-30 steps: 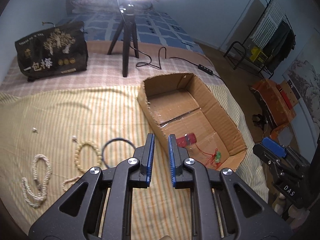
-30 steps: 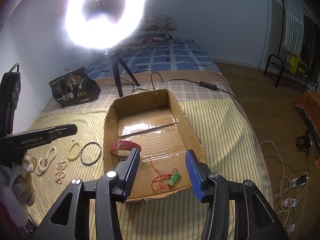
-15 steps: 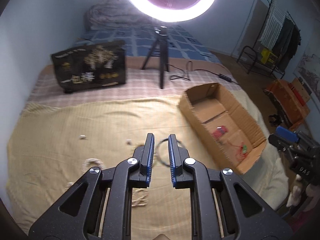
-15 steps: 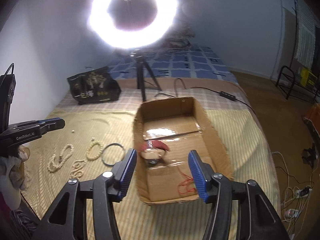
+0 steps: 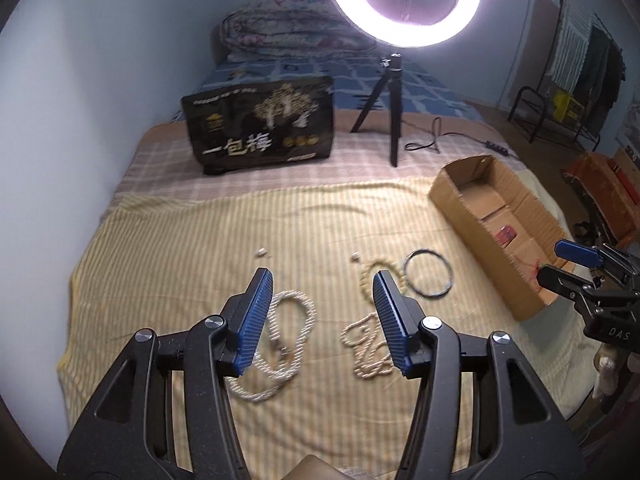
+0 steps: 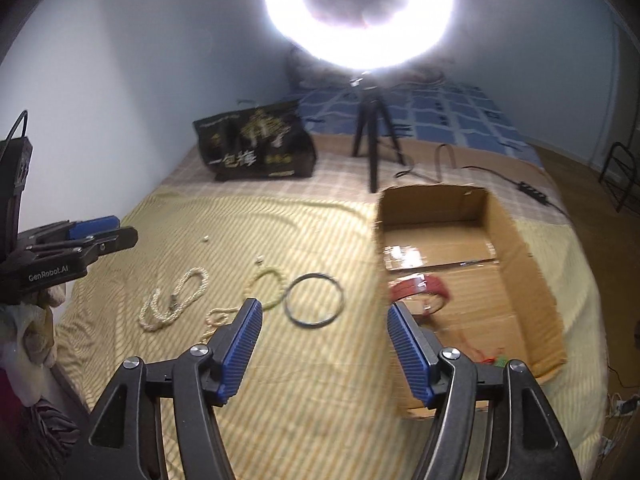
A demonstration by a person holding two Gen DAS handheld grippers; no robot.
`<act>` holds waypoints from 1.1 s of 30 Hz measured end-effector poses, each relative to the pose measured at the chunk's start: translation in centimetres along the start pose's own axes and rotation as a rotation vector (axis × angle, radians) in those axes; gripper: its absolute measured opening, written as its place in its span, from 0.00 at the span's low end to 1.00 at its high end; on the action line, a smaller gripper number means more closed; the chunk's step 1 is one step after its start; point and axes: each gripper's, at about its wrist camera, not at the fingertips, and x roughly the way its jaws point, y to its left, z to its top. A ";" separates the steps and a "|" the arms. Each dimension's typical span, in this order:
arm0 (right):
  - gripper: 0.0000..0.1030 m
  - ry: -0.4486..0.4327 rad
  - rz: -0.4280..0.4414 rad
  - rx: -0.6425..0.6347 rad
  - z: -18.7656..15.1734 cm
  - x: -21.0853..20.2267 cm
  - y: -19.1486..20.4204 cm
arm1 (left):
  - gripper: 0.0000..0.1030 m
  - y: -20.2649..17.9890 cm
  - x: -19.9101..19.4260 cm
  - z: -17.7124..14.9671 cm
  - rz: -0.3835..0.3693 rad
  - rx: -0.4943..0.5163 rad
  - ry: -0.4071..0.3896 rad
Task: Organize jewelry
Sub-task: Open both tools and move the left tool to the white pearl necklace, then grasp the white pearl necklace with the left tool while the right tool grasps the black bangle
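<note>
On the striped yellow bedspread lie a long white bead necklace (image 5: 286,344), a small cream bead chain (image 5: 366,346), a cream bead bracelet (image 5: 370,278) and a dark ring bangle (image 5: 428,274). My left gripper (image 5: 322,320) is open and empty above the two bead strands. My right gripper (image 6: 324,346) is open and empty, with the bangle (image 6: 316,300) just beyond it. The cardboard box (image 6: 516,240) holds a red watch strap (image 6: 420,288) and a red cord with a green charm (image 6: 492,358).
A black printed bag (image 5: 262,128) and a ring light on a tripod (image 5: 394,92) stand at the back of the bed. Two tiny white beads (image 5: 262,252) lie loose on the cloth. The wall is to the left, the floor and a clothes rack (image 5: 576,64) to the right.
My left gripper has opened from nearly shut and swung left from the box to above the bead strands. My right gripper has shifted left, and is now over the cloth beside the box.
</note>
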 end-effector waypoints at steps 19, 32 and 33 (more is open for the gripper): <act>0.65 0.149 0.040 -0.004 -1.0 7.3 2.5 | 0.52 7.2 4.6 -2.3 -0.011 -0.162 0.188; 0.55 0.235 -0.002 -0.078 -2.0 10.0 3.2 | 0.40 11.1 8.0 -7.6 0.037 -0.238 0.342; 0.54 0.237 -0.004 -0.078 -2.0 10.1 3.2 | 0.40 11.2 8.4 -8.0 0.033 -0.240 0.351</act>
